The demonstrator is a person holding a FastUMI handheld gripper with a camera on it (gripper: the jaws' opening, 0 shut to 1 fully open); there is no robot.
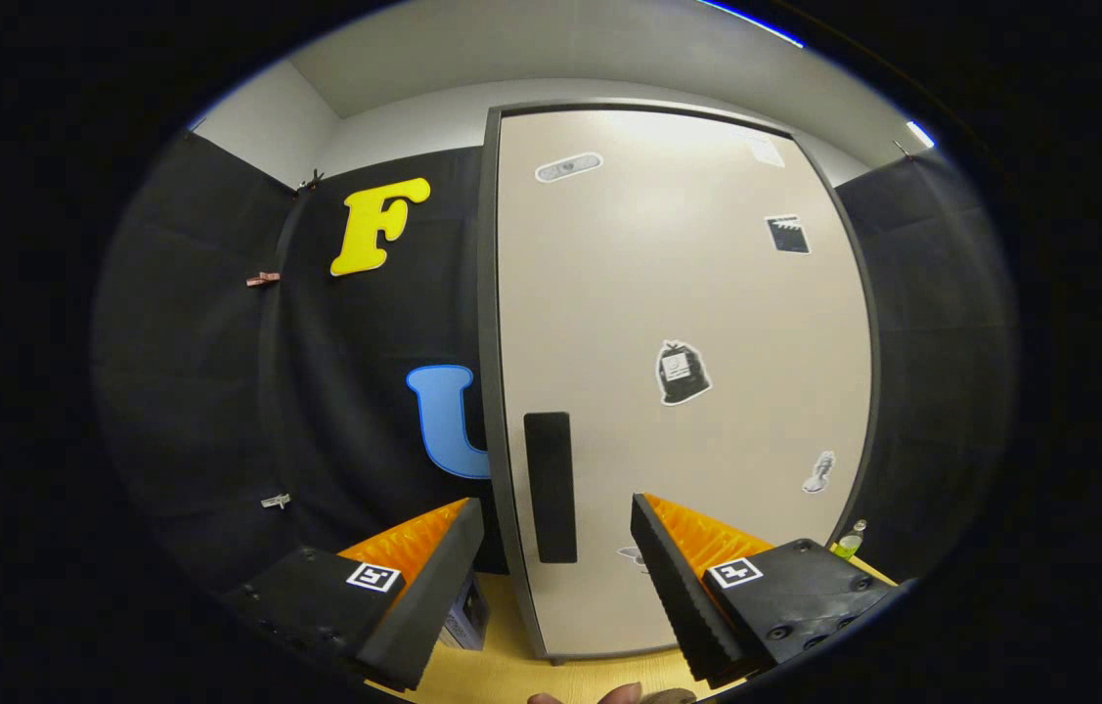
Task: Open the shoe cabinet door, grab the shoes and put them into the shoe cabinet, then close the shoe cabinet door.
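The shoe cabinet stands straight ahead, tall, with a cream door in a dark frame. The door is closed and carries several stickers. A black vertical handle sits near the door's left edge, low down. My gripper is open, and the handle lies in the gap between the two fingertips, just beyond them. Nothing is held between the fingers. No shoes are visible here.
The cabinet stands on a light wooden surface. A dark box sits behind the left finger at the cabinet's foot. A small green bottle stands to the cabinet's right. Fingertips of a person's hand show below the gripper.
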